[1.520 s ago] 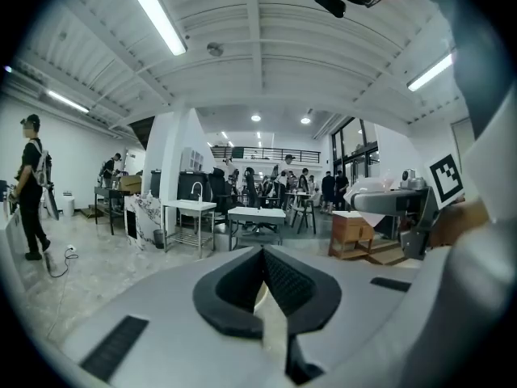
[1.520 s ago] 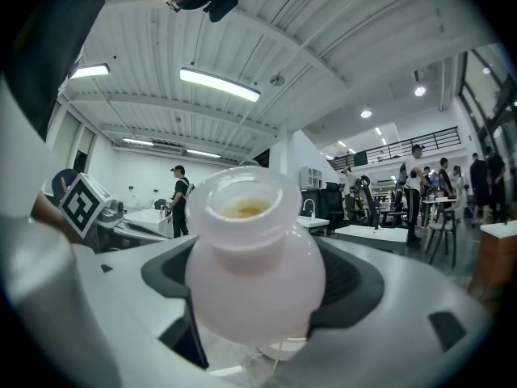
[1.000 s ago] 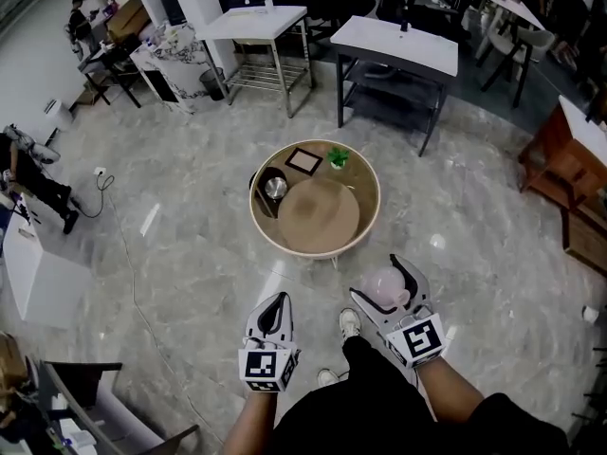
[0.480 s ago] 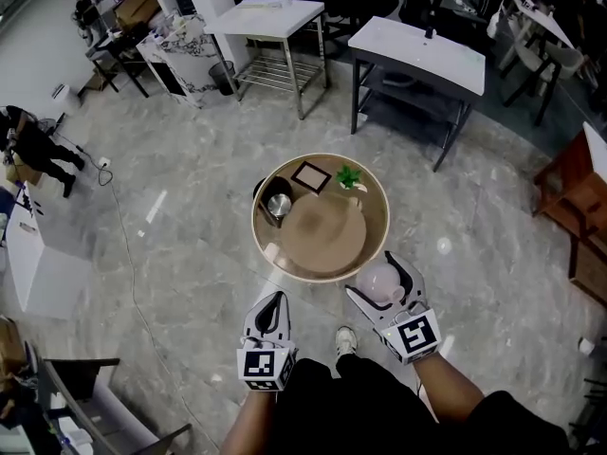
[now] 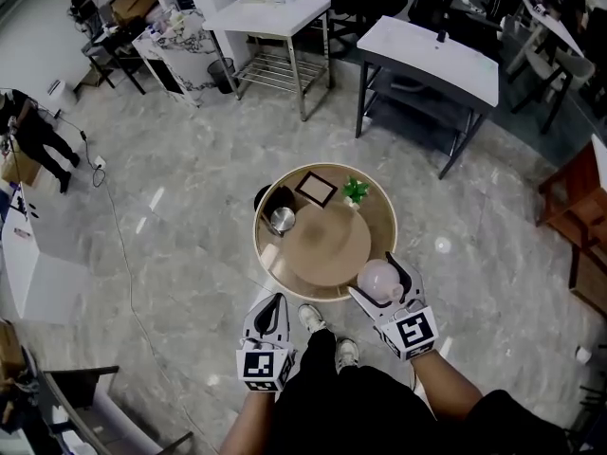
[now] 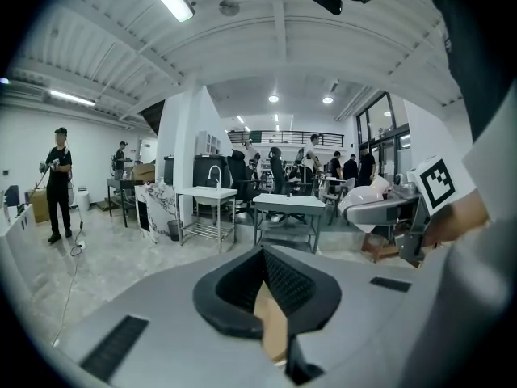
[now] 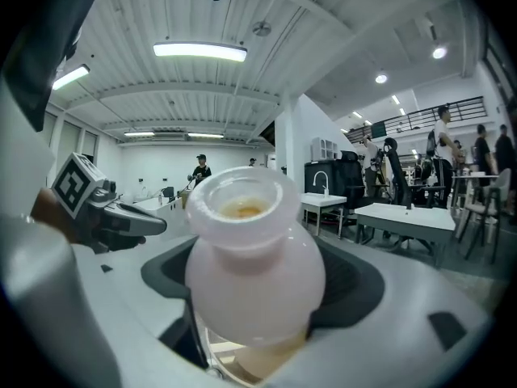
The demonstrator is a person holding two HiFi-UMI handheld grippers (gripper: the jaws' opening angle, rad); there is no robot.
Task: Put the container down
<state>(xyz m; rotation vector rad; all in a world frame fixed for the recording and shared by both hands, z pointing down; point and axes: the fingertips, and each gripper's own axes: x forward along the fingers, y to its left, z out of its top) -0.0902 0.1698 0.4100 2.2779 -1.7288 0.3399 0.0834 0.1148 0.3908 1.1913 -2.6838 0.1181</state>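
Observation:
A pale pink vase-shaped container [image 5: 377, 278] is held upright between the jaws of my right gripper [image 5: 383, 284], over the near right rim of a round wooden table [image 5: 270, 254]. In the right gripper view the container [image 7: 254, 265] fills the middle, mouth up, with something amber inside. My left gripper [image 5: 273, 309] hangs lower left of the table, shut and empty; in its own view the left gripper [image 6: 271, 297] has its dark pads [image 6: 242, 285] together. On the table lie a tan round mat [image 5: 322, 243], a picture frame [image 5: 316, 189], a small green plant [image 5: 356, 191] and a metal cup [image 5: 281, 219].
A white sink stand [image 5: 270, 12] and a white-topped dark table [image 5: 432, 45] stand behind the round table. Wooden furniture [image 5: 579, 216] is at the right, a white cabinet [image 5: 28, 263] at the left. My feet [image 5: 313, 318] touch the table's near side. A person [image 5: 38, 131] stands far left.
I have stepped toward the round table, which now lies closer. My right gripper with the container has come from beside the table to over its near right rim. The left gripper stays low.

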